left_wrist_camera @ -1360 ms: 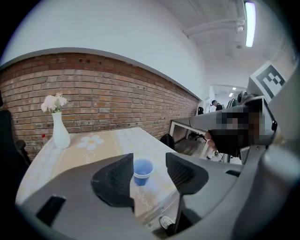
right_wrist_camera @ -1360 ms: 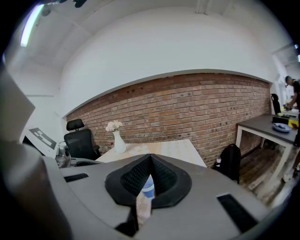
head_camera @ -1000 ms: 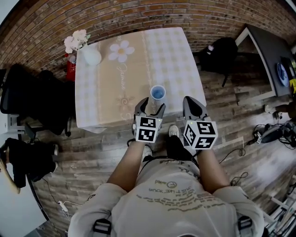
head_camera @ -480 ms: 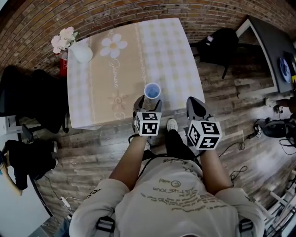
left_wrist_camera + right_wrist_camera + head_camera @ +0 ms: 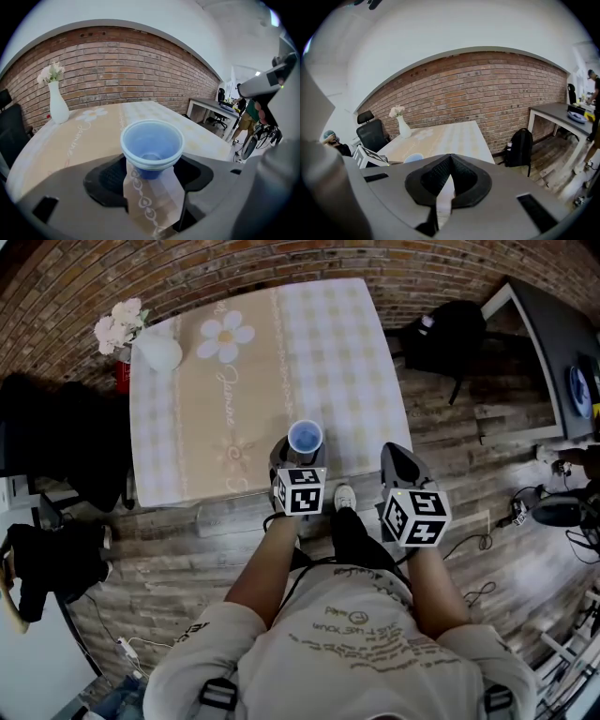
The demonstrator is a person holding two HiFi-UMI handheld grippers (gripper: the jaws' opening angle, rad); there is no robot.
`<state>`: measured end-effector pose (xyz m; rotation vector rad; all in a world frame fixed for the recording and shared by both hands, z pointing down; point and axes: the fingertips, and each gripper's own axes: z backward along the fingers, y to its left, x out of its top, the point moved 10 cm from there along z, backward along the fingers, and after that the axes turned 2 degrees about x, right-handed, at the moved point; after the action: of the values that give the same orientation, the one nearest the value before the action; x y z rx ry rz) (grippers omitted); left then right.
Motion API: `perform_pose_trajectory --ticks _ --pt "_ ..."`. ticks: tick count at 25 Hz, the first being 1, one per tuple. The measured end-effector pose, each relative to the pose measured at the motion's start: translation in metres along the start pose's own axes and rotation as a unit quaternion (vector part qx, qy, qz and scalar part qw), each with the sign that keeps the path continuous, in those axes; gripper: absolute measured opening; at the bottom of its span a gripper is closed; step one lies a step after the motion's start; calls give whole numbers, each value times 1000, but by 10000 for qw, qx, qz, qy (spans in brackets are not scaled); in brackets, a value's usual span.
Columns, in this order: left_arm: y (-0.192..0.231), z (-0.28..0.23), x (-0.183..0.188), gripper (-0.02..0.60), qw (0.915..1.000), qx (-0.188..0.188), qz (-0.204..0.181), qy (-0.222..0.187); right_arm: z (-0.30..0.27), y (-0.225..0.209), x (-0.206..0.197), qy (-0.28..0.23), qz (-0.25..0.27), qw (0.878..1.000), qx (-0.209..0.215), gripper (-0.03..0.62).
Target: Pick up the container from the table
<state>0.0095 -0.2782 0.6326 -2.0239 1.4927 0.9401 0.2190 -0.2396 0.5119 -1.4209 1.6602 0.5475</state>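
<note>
light: soft, even indoor light, fairly bright; shadows faint
head view: duller, muted colours
distortion: heavy fisheye, brick wall [image 5: 117, 61] bows, black corners in both gripper views
focus: container [image 5: 151, 145] sharp; left gripper [image 5: 152, 172] body close to lens soft

Both arms reach forward and down, left forearm [image 5: 261, 576] and right forearm [image 5: 437, 594] bare. The grey two-jaw left gripper [image 5: 302, 454] clasps a blue plastic cup [image 5: 305, 438] between its pads. The matching right gripper [image 5: 398, 452], just beside it, has its jaws pressed together, empty.
</note>
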Motion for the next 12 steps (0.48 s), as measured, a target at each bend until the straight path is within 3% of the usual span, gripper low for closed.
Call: perform_pose_trajectory --ticks 12 --pt "1 -19 -1 293 9995 133 -71 281 -13 5 7 118 186 9997 74 2"
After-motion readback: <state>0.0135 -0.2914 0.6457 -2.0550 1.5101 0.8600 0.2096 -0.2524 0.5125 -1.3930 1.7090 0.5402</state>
